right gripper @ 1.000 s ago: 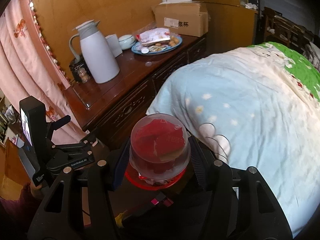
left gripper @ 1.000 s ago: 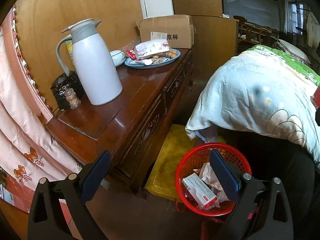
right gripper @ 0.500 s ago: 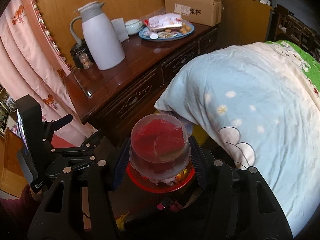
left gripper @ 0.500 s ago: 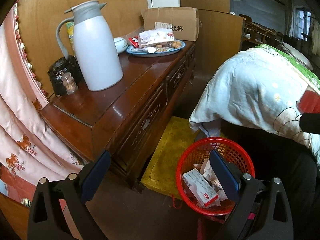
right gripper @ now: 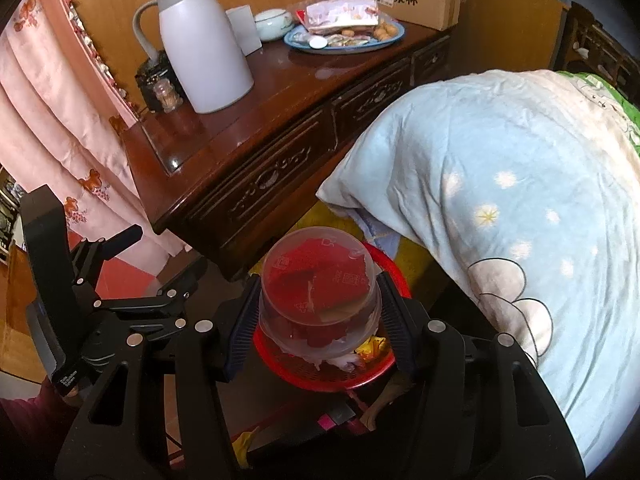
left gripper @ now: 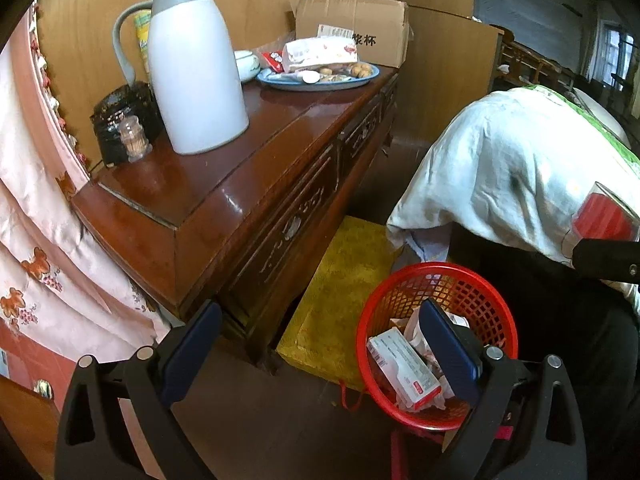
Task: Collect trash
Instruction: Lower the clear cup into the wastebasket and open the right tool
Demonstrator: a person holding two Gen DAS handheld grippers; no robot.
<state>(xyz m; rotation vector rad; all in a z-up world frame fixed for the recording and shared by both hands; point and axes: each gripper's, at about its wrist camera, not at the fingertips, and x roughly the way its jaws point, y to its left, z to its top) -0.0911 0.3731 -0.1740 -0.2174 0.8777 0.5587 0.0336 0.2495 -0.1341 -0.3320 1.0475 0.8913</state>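
Note:
My right gripper [right gripper: 318,320] is shut on a clear plastic cup [right gripper: 318,280] with red wrapping inside, held bottom-forward right above a red mesh basket [right gripper: 388,268]. The cup also shows at the right edge of the left wrist view [left gripper: 604,216]. In that view the red basket [left gripper: 472,280] stands on the floor and holds a white and red box [left gripper: 404,364] and crumpled wrappers. My left gripper [left gripper: 316,344] is open and empty, low beside the basket, with its right finger over the basket's inside. It also shows at the left of the right wrist view [right gripper: 120,304].
A dark wooden cabinet [left gripper: 248,184] carries a white thermos jug [left gripper: 196,60], a blue plate of snacks [left gripper: 320,76] and a cardboard box [left gripper: 356,28]. A bed with a pale blue quilt [right gripper: 500,184] is to the right, pink curtains [left gripper: 36,184] to the left, a yellow mat [left gripper: 340,280] by the basket.
Both grippers have dropped lower and closer to the cabinet and basket. The right gripper has carried the cup over the basket. The left gripper stays open.

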